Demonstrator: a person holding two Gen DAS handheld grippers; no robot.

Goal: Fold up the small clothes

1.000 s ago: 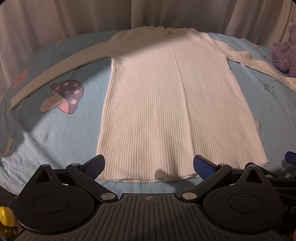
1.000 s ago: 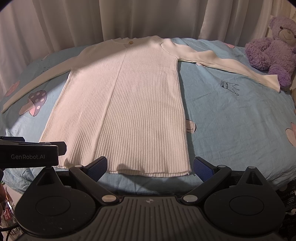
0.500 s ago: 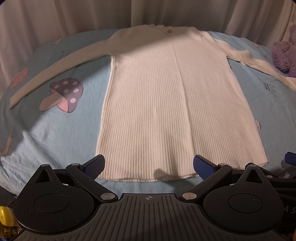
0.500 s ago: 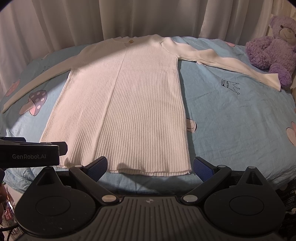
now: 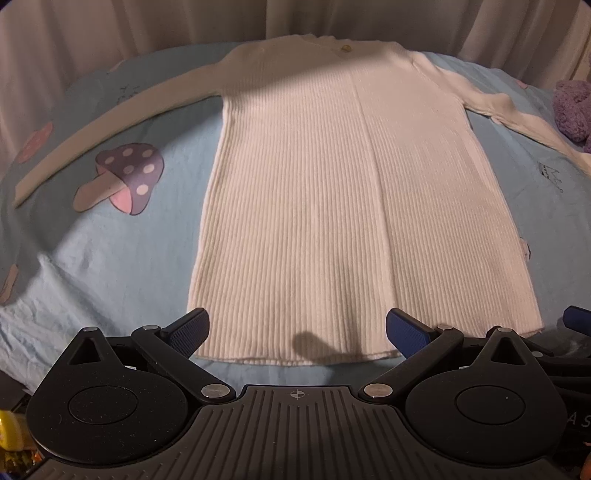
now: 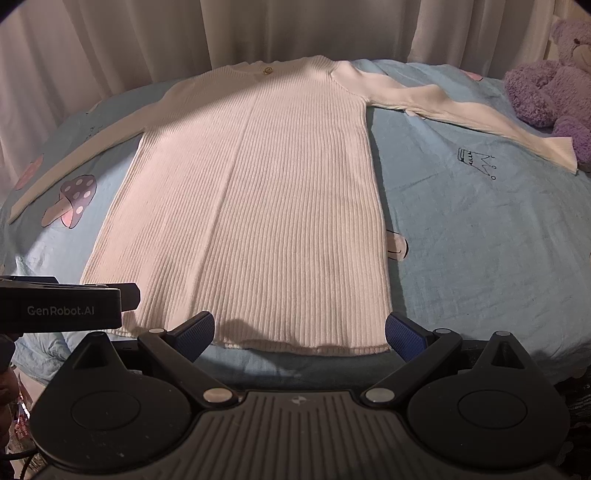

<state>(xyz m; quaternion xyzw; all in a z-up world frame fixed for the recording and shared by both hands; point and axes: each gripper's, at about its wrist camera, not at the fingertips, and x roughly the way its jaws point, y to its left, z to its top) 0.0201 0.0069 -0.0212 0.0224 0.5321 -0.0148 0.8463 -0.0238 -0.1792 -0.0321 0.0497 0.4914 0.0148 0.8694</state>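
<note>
Sweater (image 5: 343,206), white and ribbed, lies flat on the blue bed sheet (image 5: 110,251) in the left wrist view, neck far, hem near. Both sleeves spread out sideways; the left one (image 5: 110,122) runs past a printed mushroom (image 5: 122,177). A small gold button (image 5: 346,48) sits at the collar. The left tongs (image 5: 297,330) are spread wide and hold nothing, blue pads hanging just at the hem, one pad near each side of its left half. A purple plush (image 5: 572,110) shows at the far right edge, and pale curtains (image 5: 147,26) hang behind the bed.

From the right wrist view the sweater (image 6: 258,206) fills the middle of the sheet (image 6: 480,240). Its right sleeve (image 6: 461,110) reaches toward a purple teddy bear (image 6: 554,88), the cuff ending just beside it. The right tongs (image 6: 299,332) are likewise wide apart and empty, poised at the hem's right half. The left gripper body (image 6: 62,310), marked GenRobot.AI, juts in from the left edge over the hem's corner.
</note>
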